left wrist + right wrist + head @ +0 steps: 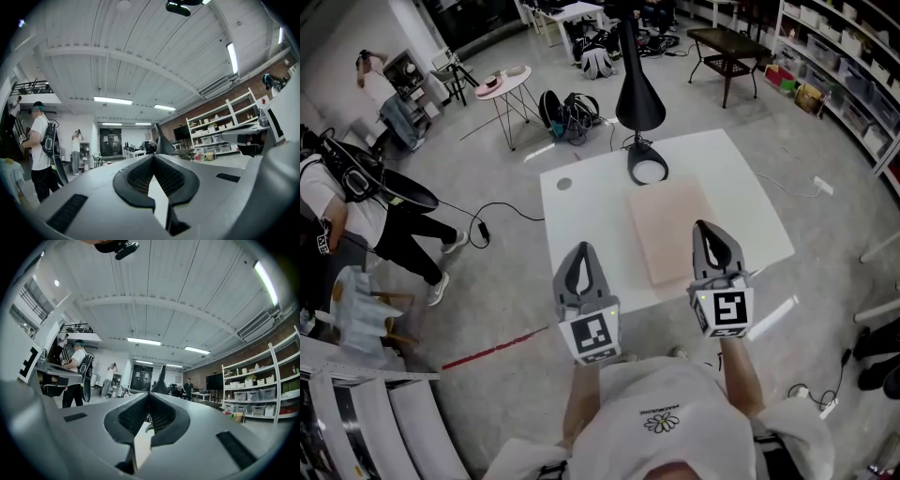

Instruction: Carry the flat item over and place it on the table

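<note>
— White counter (pixel 581 202), open floor (pixel 487 309) round every edge?
— Yes. Pink board (pixel 667 230) lies flat on it, reaching the front edge, lamp (pixel 639 103) behind. Left gripper (pixel 581 248) and right gripper (pixel 706 227): fingers clenched, empty

Ceiling tubes (pixel 112 100) high above the white table (pixel 581 216) give bright, even light; shadows on the floor (pixel 506 309) beside it are faint. Fisheye bending darkens every edge; the nearest surfaces seem slightly soft.
</note>
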{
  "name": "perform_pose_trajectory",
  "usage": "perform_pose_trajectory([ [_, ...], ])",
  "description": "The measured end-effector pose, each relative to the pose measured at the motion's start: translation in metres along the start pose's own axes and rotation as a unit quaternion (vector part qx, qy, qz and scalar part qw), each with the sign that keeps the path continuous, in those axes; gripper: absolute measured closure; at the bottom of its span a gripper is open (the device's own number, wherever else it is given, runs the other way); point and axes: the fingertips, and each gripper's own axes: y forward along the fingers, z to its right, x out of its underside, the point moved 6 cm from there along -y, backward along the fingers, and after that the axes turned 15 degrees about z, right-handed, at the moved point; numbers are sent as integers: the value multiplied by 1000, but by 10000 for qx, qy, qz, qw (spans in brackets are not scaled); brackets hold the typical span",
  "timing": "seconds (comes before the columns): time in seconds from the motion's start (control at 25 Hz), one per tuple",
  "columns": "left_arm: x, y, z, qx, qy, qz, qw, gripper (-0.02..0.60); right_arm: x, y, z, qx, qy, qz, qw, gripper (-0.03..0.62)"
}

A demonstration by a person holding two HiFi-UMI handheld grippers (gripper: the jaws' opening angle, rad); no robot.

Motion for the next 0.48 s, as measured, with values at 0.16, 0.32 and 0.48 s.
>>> perform_pose_trajectory([
  [0.16, 0, -1, -3, -19, 18, 4, 10000, 568, 1, 1, -3, 5, -26, 4, 10000, 583],
  [0.32, 1, -1, -5, -48, 38, -8, 10000, 568, 0, 1, -5, -2, -66, 14, 10000, 583],
  [0.48, -1, 2, -6, -72, 46, -9, 10000, 568, 0, 3, -2, 1, -123, 11, 9999, 583],
])
